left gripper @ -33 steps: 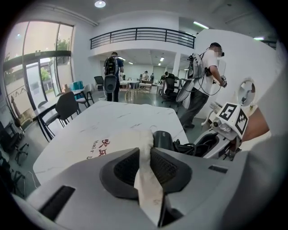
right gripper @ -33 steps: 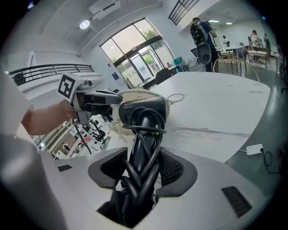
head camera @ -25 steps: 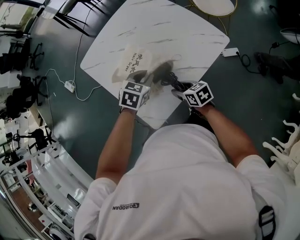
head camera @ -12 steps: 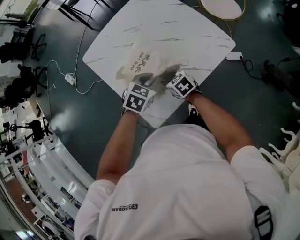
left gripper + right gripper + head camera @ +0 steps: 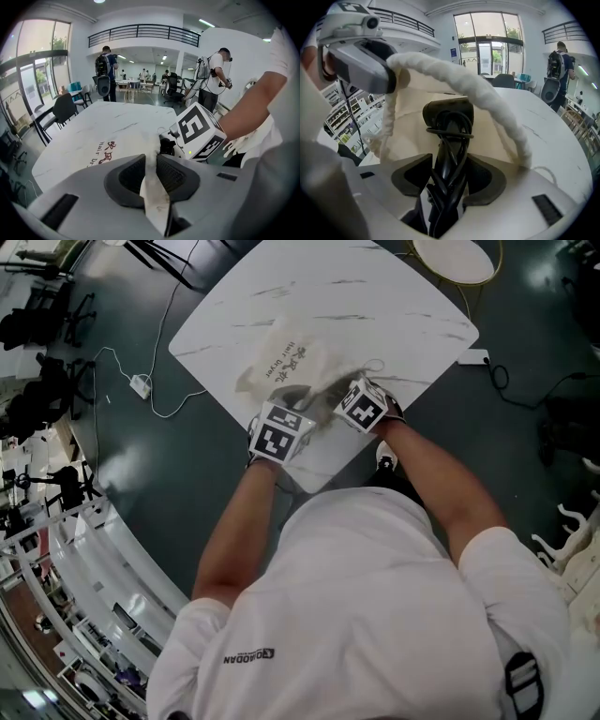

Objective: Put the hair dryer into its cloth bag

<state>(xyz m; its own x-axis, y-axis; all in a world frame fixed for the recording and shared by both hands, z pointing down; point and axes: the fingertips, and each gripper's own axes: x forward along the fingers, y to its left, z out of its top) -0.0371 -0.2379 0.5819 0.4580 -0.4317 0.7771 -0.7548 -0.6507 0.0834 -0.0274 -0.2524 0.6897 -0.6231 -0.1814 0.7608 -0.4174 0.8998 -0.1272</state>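
Observation:
The cream cloth bag [image 5: 291,362] with printed lettering lies on the white marble table [image 5: 375,296]. My left gripper [image 5: 296,405] is shut on the bag's rim, and a fold of cloth [image 5: 152,197] is pinched between its pads. My right gripper [image 5: 336,396] is shut on the black hair dryer [image 5: 448,117], gripping its handle with the cord wrapped round it. In the right gripper view the dryer's head points into the bag's open mouth, under the arching rim [image 5: 478,89]. The left gripper [image 5: 361,65] holds that rim up at the upper left. In the head view the dryer is mostly hidden.
The bag lies near the table's front corner, where the edge [image 5: 309,486] is close to both hands. Power strips with cords lie on the dark floor [image 5: 141,385] [image 5: 472,357]. A round stool [image 5: 455,257] stands beyond the table. Chairs [image 5: 63,110] and people [image 5: 104,75] are farther off.
My right gripper has moved left toward the bag and rolled, bringing the dryer up to the bag's mouth. The left gripper has held still on the rim.

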